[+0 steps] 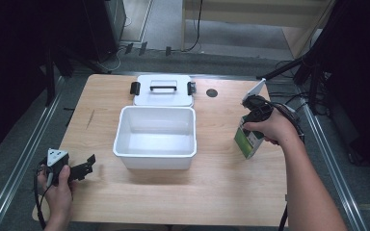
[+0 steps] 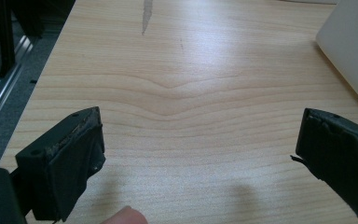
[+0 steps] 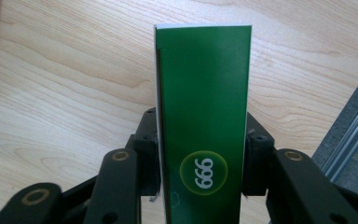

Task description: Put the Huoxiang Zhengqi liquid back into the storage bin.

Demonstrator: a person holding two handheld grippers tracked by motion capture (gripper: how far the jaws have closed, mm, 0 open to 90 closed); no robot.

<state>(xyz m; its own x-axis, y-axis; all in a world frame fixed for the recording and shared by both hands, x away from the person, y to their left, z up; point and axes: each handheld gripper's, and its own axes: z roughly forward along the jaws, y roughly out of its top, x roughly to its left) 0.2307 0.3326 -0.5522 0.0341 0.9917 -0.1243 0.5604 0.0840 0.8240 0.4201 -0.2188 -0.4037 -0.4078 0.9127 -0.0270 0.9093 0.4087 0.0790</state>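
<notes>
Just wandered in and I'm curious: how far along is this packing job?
Done: the lid is off, lying behind the open white bin. In hand: the right tongs have clamped the green carton, beside the bin on the table. Left: it probably goes into the bin, which looks empty. The left tongs rest open, holding nothing.

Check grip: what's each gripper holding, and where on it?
The right gripper is shut on the green box, jaws pressing its two opposite side faces near one end. The left gripper is open, holding nothing.
</notes>
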